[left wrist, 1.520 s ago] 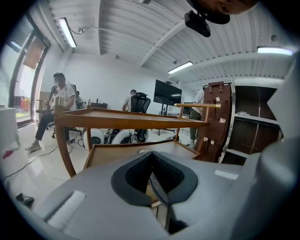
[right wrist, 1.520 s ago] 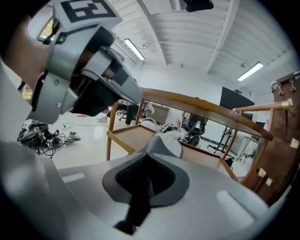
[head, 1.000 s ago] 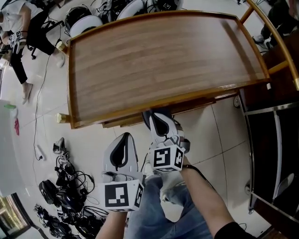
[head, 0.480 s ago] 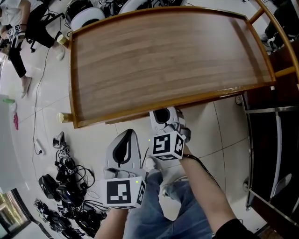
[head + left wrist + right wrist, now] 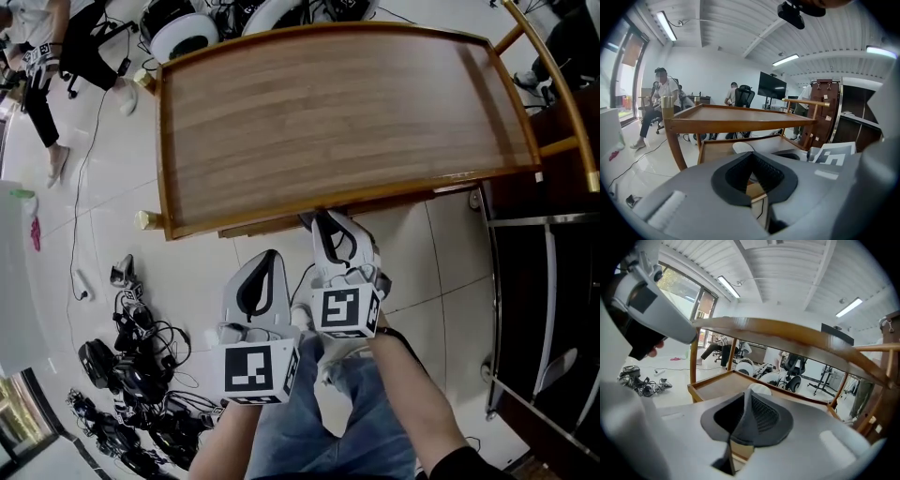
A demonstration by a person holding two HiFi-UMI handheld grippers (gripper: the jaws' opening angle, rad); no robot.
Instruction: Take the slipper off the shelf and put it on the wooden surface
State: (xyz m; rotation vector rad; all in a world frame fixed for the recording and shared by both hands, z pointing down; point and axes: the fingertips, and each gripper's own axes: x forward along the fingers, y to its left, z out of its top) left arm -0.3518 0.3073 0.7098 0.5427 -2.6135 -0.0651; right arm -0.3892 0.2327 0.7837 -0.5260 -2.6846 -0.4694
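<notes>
The wooden surface point(image 5: 337, 112) is the top of a shelf cart and lies bare. A white slipper point(image 5: 742, 146) rests on the lower shelf point(image 5: 717, 150) under it, and the right gripper view shows the slipper point(image 5: 758, 389) just beyond the jaw tips. My right gripper point(image 5: 326, 219) hangs at the cart's front edge, pointing in under the top. Its jaws have just been opening and stand slightly open, with nothing between them. My left gripper point(image 5: 270, 255) is lower left of it, short of the cart, tips together and empty.
A dark cabinet with a metal frame point(image 5: 544, 281) stands close on the right. Cables and gear point(image 5: 131, 375) litter the floor at the left. A seated person point(image 5: 37, 66) and white machines point(image 5: 178, 33) are beyond the cart. My jeans-clad legs point(image 5: 328, 422) are below the grippers.
My right gripper has risen a little at the cart's front edge, its tip now showing at the rim of the top. The left gripper has hardly moved.
</notes>
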